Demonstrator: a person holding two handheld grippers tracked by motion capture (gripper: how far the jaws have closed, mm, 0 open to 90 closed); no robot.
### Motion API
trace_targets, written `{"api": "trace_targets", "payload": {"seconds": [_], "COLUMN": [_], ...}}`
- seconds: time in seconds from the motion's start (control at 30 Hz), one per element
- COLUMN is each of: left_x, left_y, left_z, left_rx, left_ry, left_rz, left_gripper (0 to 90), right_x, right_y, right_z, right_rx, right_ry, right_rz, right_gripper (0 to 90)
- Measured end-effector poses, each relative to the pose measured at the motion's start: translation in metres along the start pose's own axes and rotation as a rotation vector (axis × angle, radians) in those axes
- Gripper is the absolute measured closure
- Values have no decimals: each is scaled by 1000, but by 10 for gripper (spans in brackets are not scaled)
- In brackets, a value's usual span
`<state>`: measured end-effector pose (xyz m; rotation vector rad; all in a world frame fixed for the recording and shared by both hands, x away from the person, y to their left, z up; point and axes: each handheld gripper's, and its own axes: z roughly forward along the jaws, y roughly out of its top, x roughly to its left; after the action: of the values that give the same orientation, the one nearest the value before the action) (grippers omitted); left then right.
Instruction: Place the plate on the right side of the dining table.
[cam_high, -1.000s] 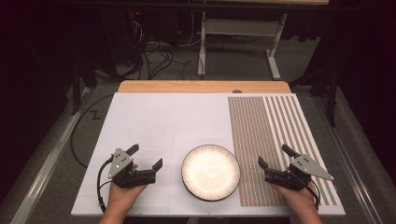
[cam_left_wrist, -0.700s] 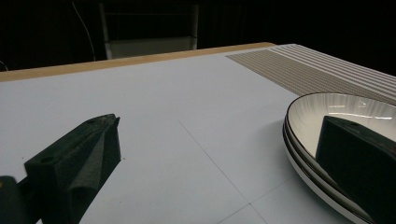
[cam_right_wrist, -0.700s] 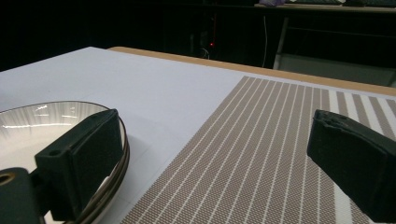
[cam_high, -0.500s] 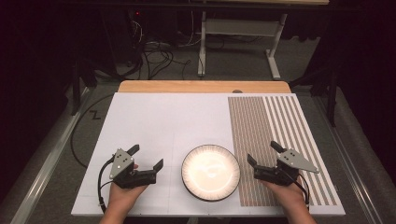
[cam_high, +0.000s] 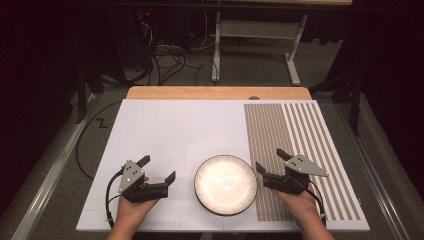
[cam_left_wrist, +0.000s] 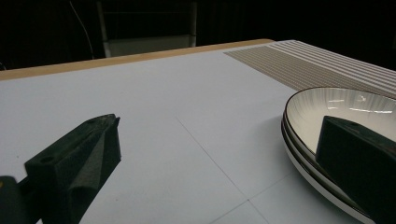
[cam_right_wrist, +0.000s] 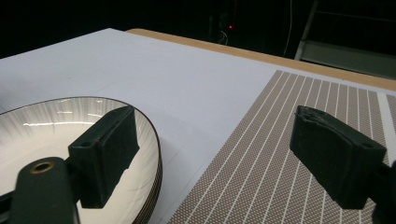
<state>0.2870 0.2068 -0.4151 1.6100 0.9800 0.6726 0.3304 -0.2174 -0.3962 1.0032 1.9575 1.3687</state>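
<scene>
A white plate (cam_high: 225, 184) with a dark ribbed rim sits near the front middle of the white mat (cam_high: 175, 130); in the gripper views it looks stacked on another plate (cam_left_wrist: 327, 105) (cam_right_wrist: 42, 130). My left gripper (cam_high: 159, 168) (cam_left_wrist: 222, 130) rests left of the plate, open and holding nothing. My right gripper (cam_high: 270, 160) (cam_right_wrist: 217, 121) is at the plate's right edge. One of its jaws hangs over the rim and the other over the striped placemat (cam_high: 295, 145). Its jaws have just been closing a little but stand wide, with no pad pressing on anything.
The brown-and-white striped placemat (cam_right_wrist: 289, 154) covers the right part of the mat. A wooden table edge (cam_high: 215, 93) runs along the back. Beyond it are dark floor, cables and a metal frame (cam_high: 250, 30).
My right gripper has moved left across the placemat up to the plate's right rim. The left gripper and the plate have stayed put.
</scene>
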Motion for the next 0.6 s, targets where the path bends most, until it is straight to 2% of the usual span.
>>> {"api": "trace_targets", "payload": {"seconds": [0.07, 0.13, 0.17, 0.2, 0.27, 0.3, 0.33, 0.37, 0.6], "left_x": [-1, -1, -1, -2, -2, -2, -2, -3, -2], "left_y": [0, 0, 1, 1, 1, 1, 1, 1, 1], "left_z": [-1, -1, -1, -1, -1, -1, -1, -1, -2], "left_rx": [-5, -7, -8, -7, -9, -10, -10, -11, -10], "left_ry": [1, 2, 2, 2, 4, 3, 3, 3, 2], "left_rz": [3, 4, 4, 4, 6, 6, 6, 6, 6], "left_gripper": [7, 7, 7, 7, 7, 7, 7, 7, 7], "right_x": [0, -1, -2, -2, -3, -4, -4, -6, -9], "right_y": [-1, -2, -3, -3, -4, -5, -5, -6, -7], "right_z": [0, -2, -4, -4, -6, -9, -9, -10, -14], "right_rx": [0, -3, -5, -5, 3, 13, 13, 27, 84], "right_ry": [8, 27, 54, 54, 70, 94, 94, 129, 179], "right_rz": [2, 1, -1, -1, -10, -16, -16, -21, -29], "right_gripper": [205, 267, 340, 340, 403, 471, 471, 535, 647]}}
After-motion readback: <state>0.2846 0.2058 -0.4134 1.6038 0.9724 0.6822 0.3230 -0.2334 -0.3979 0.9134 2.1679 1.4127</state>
